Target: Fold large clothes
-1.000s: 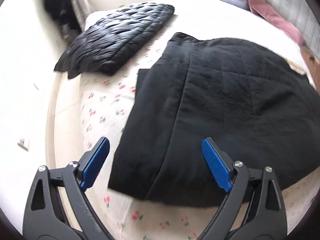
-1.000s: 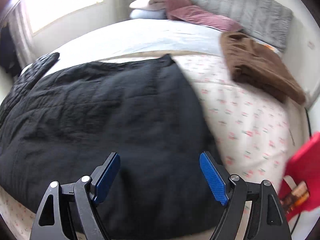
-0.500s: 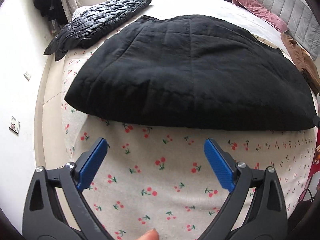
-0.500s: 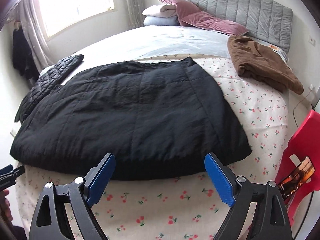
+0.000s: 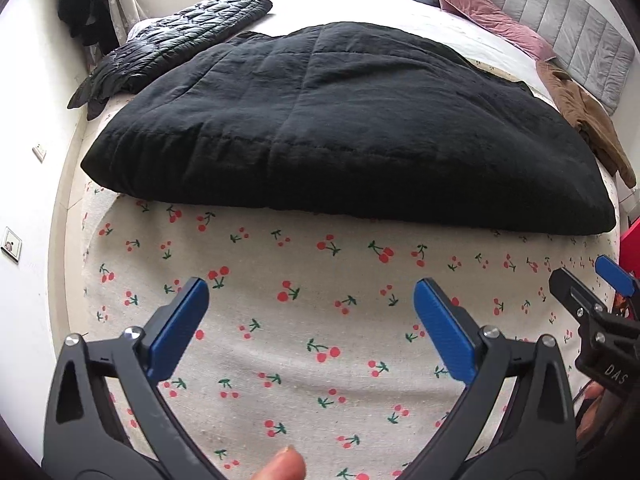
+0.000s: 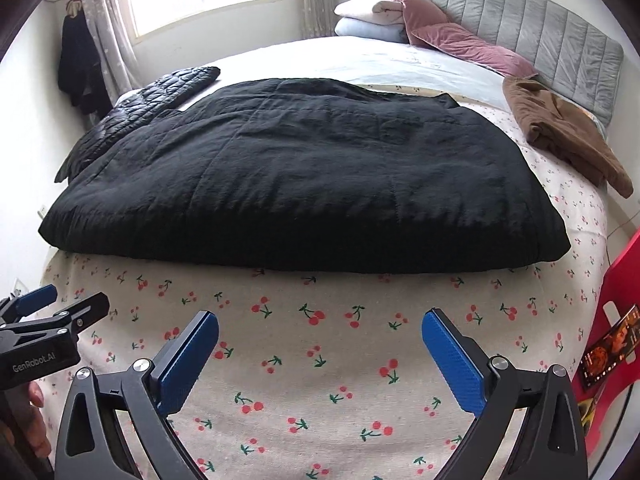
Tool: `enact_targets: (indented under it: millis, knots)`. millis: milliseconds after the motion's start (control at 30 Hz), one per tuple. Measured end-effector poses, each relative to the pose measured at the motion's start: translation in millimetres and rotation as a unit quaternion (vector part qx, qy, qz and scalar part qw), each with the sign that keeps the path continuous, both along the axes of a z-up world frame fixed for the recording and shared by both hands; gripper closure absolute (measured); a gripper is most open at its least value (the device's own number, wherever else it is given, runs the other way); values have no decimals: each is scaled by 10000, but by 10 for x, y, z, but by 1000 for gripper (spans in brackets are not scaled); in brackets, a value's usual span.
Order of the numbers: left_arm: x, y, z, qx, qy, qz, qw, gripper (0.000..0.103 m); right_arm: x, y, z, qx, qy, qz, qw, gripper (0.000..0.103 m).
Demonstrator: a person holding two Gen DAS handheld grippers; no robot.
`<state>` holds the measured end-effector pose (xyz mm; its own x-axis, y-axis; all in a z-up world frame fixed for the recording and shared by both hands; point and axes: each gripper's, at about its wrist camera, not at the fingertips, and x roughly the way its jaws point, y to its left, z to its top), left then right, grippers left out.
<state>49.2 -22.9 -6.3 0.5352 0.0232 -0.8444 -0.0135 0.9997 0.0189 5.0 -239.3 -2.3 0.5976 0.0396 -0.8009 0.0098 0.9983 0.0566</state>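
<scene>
A large black padded garment (image 5: 340, 128) (image 6: 300, 184) lies folded into a thick flat rectangle across the bed. Its near edge faces me. My left gripper (image 5: 311, 286) hangs over the cherry-print sheet (image 5: 320, 360) short of that edge. Its jaws are opening, with nothing between them. My right gripper (image 6: 320, 316) is beside it, also above bare sheet (image 6: 320, 380) and apart from the garment. Its jaws are opening too and hold nothing. Each gripper shows at the edge of the other's view.
A black quilted jacket (image 5: 180, 40) (image 6: 160, 96) lies at the far left of the bed. A brown garment (image 5: 588, 120) (image 6: 560, 128) lies at the far right. Pillows (image 6: 400, 20) and a grey headboard (image 6: 540, 40) are behind. A red chair (image 6: 624, 280) with a phone stands at the right.
Both grippers have drawn back from over the black garment to the bare sheet in front of it. Their jaws stand slightly wider. The garment has stayed folded on the bed.
</scene>
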Motion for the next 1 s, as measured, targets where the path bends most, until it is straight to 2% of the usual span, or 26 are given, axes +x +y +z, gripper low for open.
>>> enact_targets:
  millis: [300,1000]
  knots:
    - [24,-134,-129,254,74,-8,9996,1,22,99,-36,-198,-70,-94,9997,0]
    - [-12,-137,-110,271,-27,94,9996,1,78,205,-38,-170,-118,-188,9996,0]
